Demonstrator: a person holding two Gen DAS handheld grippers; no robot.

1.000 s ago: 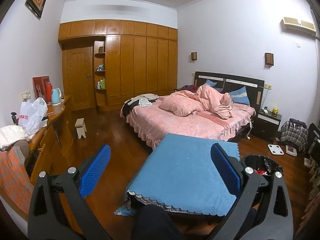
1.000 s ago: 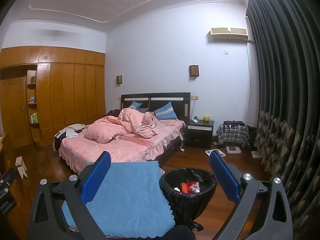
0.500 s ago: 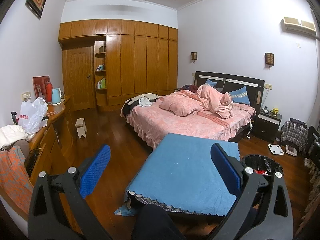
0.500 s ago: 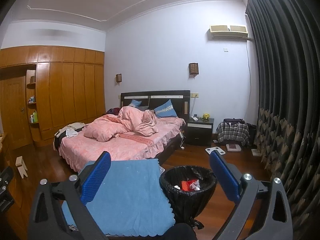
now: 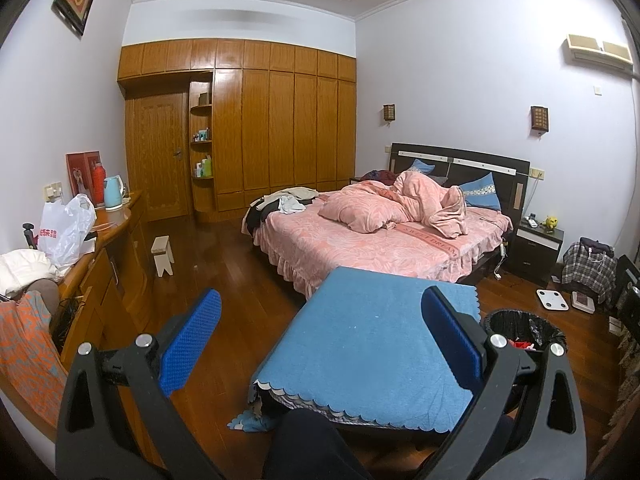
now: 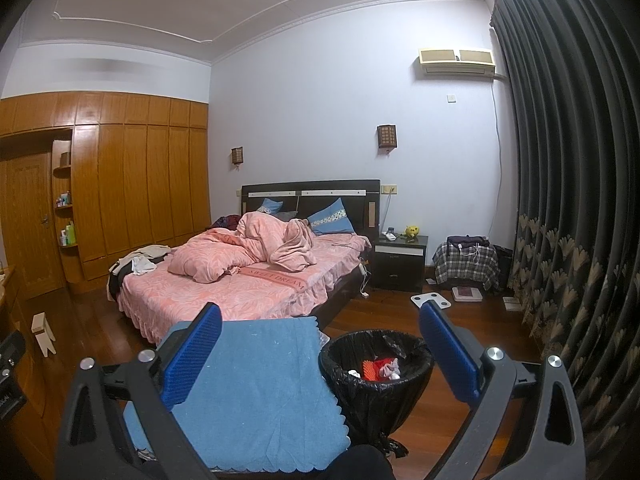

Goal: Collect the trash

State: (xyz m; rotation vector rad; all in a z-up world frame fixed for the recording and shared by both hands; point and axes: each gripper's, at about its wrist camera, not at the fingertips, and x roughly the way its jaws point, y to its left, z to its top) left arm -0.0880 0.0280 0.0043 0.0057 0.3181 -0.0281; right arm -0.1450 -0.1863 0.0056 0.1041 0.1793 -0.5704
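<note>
A black-lined trash bin [image 6: 376, 376] stands on the wood floor to the right of a low table under a blue cloth [image 6: 256, 376]. Red and white trash [image 6: 380, 368] lies inside it. The bin also shows in the left wrist view [image 5: 524, 330], partly behind my right finger. My left gripper [image 5: 320, 340] is open and empty, held above the blue table [image 5: 372, 348]. My right gripper [image 6: 320, 356] is open and empty, above the table's right edge and the bin.
A pink bed [image 5: 380, 232] lies behind the table. A wooden sideboard [image 5: 100, 272] with a white plastic bag [image 5: 66, 232] and kettle runs along the left wall. A small stool [image 5: 163, 254], a nightstand [image 6: 400, 260], scales [image 6: 430, 302] and dark curtains [image 6: 580, 200] are around.
The right wrist view has tilted slightly up, so the bin sits a little lower in frame. The left gripper has hardly moved. Both stay open.
</note>
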